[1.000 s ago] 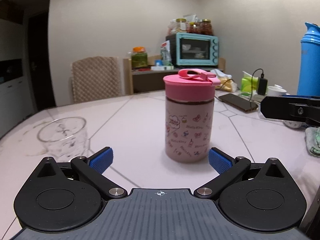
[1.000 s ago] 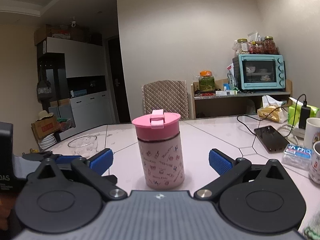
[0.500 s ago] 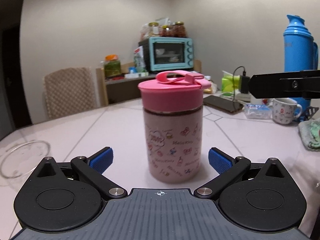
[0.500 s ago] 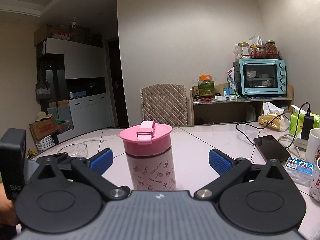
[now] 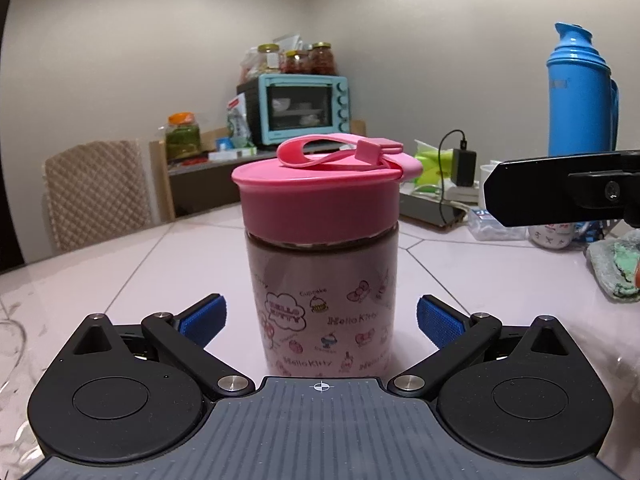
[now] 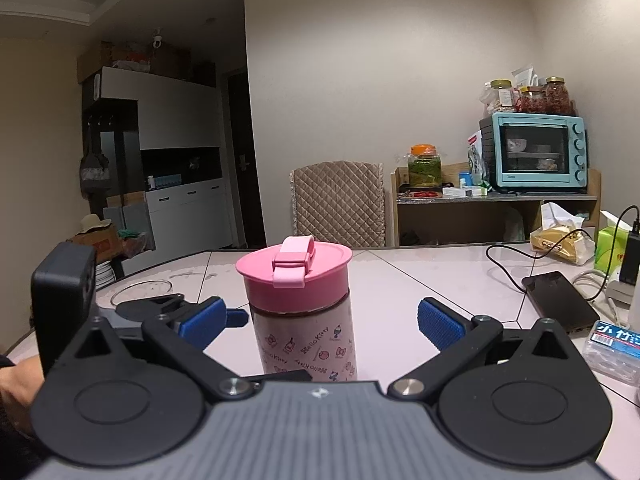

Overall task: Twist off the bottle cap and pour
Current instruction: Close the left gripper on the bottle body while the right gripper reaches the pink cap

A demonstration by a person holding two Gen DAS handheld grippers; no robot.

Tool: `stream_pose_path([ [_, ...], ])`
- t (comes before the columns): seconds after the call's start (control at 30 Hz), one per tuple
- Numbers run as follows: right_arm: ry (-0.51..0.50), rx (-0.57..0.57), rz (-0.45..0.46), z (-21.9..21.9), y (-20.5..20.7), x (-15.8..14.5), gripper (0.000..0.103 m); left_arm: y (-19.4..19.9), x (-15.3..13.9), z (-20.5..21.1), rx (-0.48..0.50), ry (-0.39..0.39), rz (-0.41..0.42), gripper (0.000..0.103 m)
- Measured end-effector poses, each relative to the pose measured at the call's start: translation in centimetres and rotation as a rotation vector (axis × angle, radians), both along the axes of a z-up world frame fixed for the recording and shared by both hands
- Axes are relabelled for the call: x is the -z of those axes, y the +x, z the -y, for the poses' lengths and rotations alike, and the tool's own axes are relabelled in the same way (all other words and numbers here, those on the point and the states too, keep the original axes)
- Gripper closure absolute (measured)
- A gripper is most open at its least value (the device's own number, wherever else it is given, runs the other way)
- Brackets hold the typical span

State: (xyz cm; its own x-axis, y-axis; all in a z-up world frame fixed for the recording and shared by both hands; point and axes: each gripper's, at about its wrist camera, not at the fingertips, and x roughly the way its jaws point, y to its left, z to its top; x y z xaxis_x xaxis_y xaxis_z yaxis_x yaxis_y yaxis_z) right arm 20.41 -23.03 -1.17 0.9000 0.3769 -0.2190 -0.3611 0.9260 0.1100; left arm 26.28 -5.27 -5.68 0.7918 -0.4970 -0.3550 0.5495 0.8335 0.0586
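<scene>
A pink Hello Kitty bottle [image 5: 324, 304] with a pink screw cap [image 5: 320, 200] and strap loop stands upright on the pale table [image 5: 460, 280]. My left gripper [image 5: 320, 316] is open, its blue pads on either side of the bottle's body without touching. In the right wrist view the bottle [image 6: 306, 340] stands between the open fingers of my right gripper [image 6: 320, 320], nearer the left pad; the cap [image 6: 294, 276] is on. A clear glass cup [image 6: 142, 292] sits at the far left of the table, partly hidden behind the left gripper.
A blue thermos [image 5: 580, 92], mugs, a green cloth [image 5: 612, 264], a phone [image 6: 560, 300] on a charging cable and a tissue pack [image 6: 612, 344] crowd the table's right side. A chair [image 6: 338, 204] and a shelf with a teal oven [image 6: 536, 154] stand behind.
My left gripper has moved in toward the bottle, which now fills its open jaws. My right gripper has also come closer, with the bottle low between its fingers.
</scene>
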Motion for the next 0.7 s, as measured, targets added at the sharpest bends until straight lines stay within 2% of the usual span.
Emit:
stream_pose_path([
  [0.37,-0.007,-0.031,-0.007,-0.1,1.8,0.6,0.0,2.1,0.2,-0.2,0.034,-0.048,0.0,0.0],
  [0.53,-0.017,-0.044,-0.007,-0.4,2.6,0.6,0.0,2.7,0.4,0.0,0.052,-0.043,-0.02,0.001],
  [0.7,-0.02,-0.053,-0.015,-0.7,3.5,0.7,0.0,2.8,0.6,-0.1,0.058,-0.032,-0.026,0.008],
])
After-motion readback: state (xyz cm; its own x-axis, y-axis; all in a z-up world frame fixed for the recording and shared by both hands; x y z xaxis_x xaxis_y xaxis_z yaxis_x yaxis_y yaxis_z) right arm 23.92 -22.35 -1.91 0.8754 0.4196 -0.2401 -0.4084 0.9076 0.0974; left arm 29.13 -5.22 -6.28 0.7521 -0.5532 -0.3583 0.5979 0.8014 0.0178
